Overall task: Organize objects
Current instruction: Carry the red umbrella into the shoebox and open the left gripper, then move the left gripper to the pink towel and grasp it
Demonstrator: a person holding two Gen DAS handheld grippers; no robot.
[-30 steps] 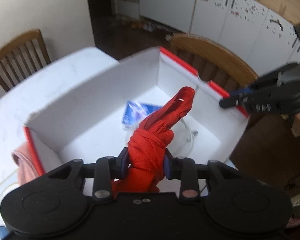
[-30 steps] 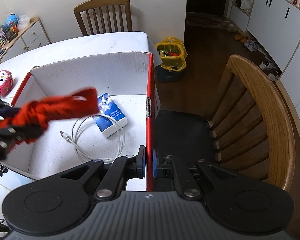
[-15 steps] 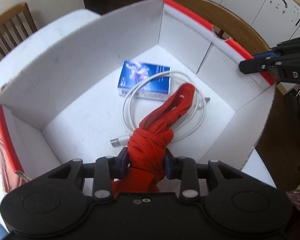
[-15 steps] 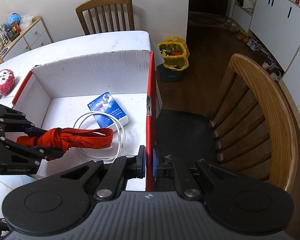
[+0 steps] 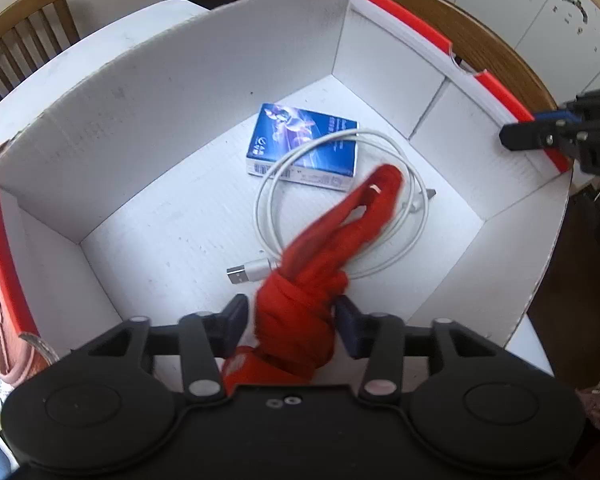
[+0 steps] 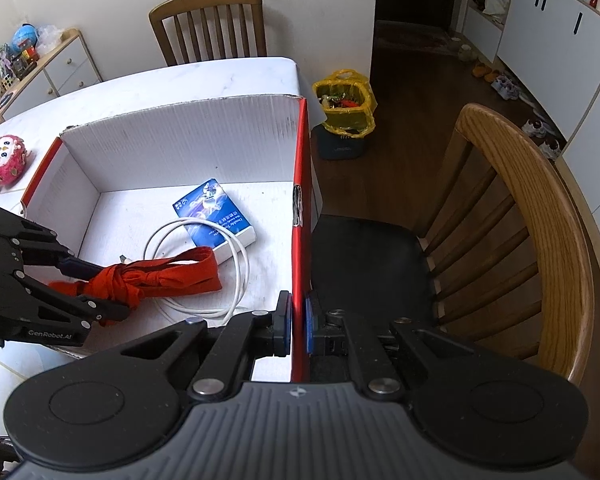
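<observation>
The left claw (image 5: 291, 322) hangs inside the white box (image 5: 148, 120), pointing steeply down, and its jaws have just been opening: the knotted red cloth (image 5: 300, 312) sits between the pads with a gap showing on each side, so it is released or very nearly so, not pinched. In the right wrist view the cloth's far end already rests on the box floor over the white cable (image 6: 236, 264), while the knotted end is level with the left claw's fingertips (image 6: 100, 270). The right claw (image 6: 297, 328) is clamped narrowly on the red-edged side wall of the box, apparently steadying it at the rim.

Inside the box lie a blue packet (image 5: 304, 146) and the coiled USB cable, one loop draped across the packet. With the cloth going in, I judge three items are packed. What seems left: draw the left claw clear of the cloth, then fetch what remains outside. A pink plush toy (image 6: 6, 158) stands on the bench (image 6: 180, 84) beyond the box's left wall, and something pink (image 5: 4, 320) lies against that wall's outer side; whether those belong to the job I cannot tell.

The bench is white and marbled, with wooden chairs at its far end (image 6: 210, 24) and at the right (image 6: 512, 220). Beyond are a dark wood floor, a yellow bag (image 6: 346, 104), white cabinets (image 6: 556, 40) and a low drawer unit (image 6: 60, 68) with toys on top.
</observation>
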